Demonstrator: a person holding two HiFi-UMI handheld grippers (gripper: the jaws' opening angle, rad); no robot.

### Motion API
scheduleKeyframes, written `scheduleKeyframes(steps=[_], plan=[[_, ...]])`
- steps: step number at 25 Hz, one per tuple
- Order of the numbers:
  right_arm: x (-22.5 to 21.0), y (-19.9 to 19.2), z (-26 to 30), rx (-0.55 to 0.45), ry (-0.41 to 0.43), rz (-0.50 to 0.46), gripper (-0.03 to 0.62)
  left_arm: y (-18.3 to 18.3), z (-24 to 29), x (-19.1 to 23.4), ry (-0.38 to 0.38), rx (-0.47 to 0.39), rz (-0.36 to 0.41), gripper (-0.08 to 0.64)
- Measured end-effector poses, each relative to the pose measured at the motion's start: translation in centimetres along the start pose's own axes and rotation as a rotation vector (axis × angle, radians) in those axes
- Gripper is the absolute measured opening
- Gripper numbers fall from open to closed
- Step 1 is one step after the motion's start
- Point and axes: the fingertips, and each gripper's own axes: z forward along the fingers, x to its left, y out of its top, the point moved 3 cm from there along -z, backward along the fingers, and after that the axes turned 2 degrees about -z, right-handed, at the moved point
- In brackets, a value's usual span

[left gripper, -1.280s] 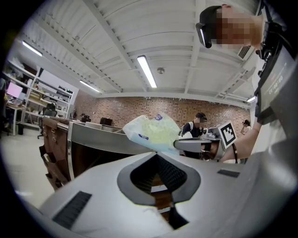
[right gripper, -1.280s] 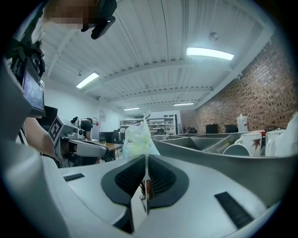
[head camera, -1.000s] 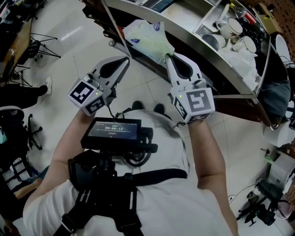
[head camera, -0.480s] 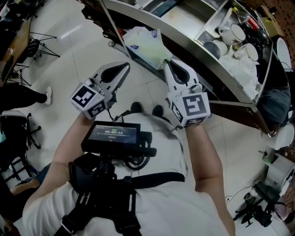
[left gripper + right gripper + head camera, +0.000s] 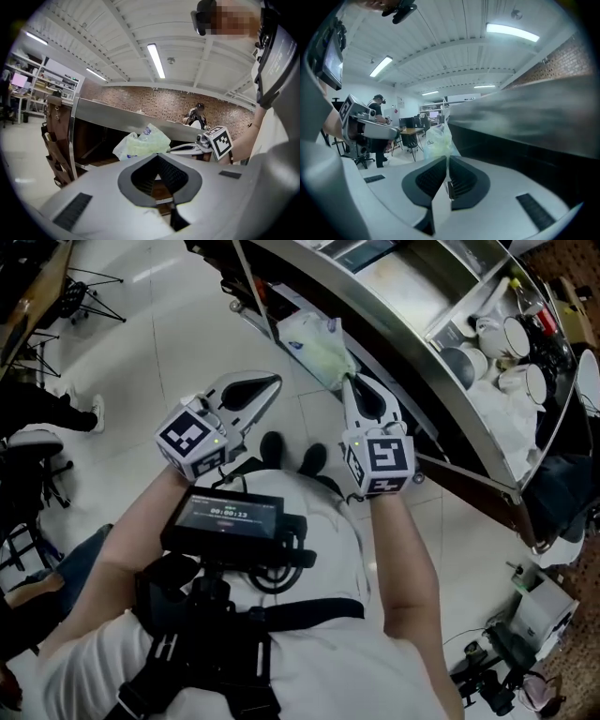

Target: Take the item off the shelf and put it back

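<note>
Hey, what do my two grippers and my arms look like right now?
Both the left gripper and right gripper are pale grey wedges tapering to a tip, with a dark teardrop opening lined by ribbed black pads. Each carries a cube with black-and-white square markers and a small green light. The sleeves are short and white.

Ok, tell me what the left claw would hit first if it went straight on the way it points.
Most likely the bag, which sits just past the tips of the left claw and in line with them, in front of the shelf. Depth is unclear, so the claw could slip just under it.
</note>
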Motion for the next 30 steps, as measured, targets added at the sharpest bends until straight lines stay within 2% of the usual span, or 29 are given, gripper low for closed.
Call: scheduleKeyframes(steps=[10,17,20,24,30], plan=[[-3.9,-6.0,3.9,0.097,-0.109,0.063,0.028,-1.3,0.6,-0.8,-0.010,0.019,-0.052,0.011],[-7.5,-9.3,6.3,0.144,-0.245,0.071,0.028,-3.6,0.5,0.5,0.025,0.016,-0.056,0.011],[-8.4,-10.3,7.6,0.183,-0.261,0.041,0.028,-4.6,0.5,1.3,0.054,0.021,-0.084,0.011],[-9.5,-10.8,9.1,0.204,-0.307,0.023,0.028,-5.7,1.0,1.7,0.031,0.054,-0.109,0.011],[-9.2,-9.9,14.1,0.212,-0.284,-0.096,0.028,-7.4,-0.3,2.7,0.069,0.049,-0.151,0.011]])
